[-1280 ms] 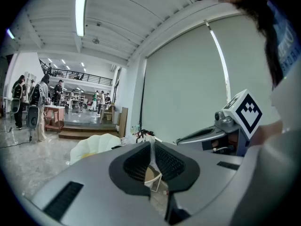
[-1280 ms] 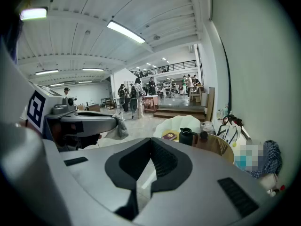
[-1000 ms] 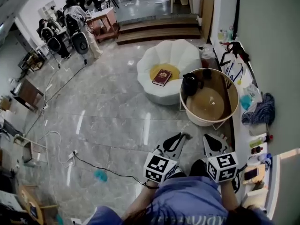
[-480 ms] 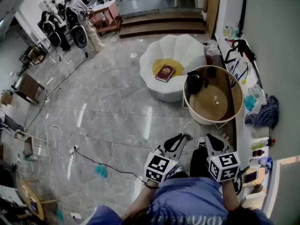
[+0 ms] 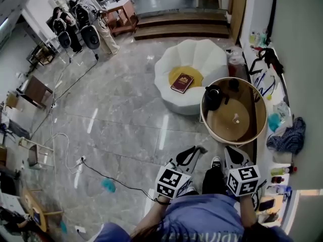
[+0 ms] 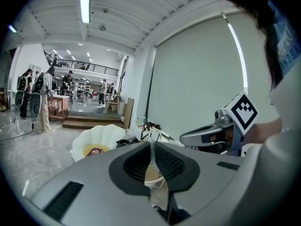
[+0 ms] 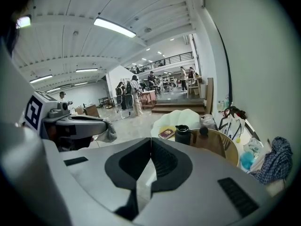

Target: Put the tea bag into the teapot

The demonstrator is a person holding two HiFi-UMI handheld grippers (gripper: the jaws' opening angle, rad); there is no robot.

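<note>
Both grippers are just held low in front of the person here. The left gripper [image 5: 196,149] is clenched tight, jaw tips touching with nothing between them, and it's the same deal with the right gripper [image 5: 230,150]: closed and empty. They sit side by side over the floor [image 5: 126,115], well apart from the table [image 5: 222,126]. The teapot [image 5: 212,97] is black and stands upright near the table's left edge, on the side next to the chair [image 5: 189,58]. The tea bag [image 5: 235,118] looks like a tiny pale speck around the middle of the tabletop, apart from the teapot; it's too small to make out more. A red book [image 5: 181,82] lies on the chair's yellow seat.
</note>
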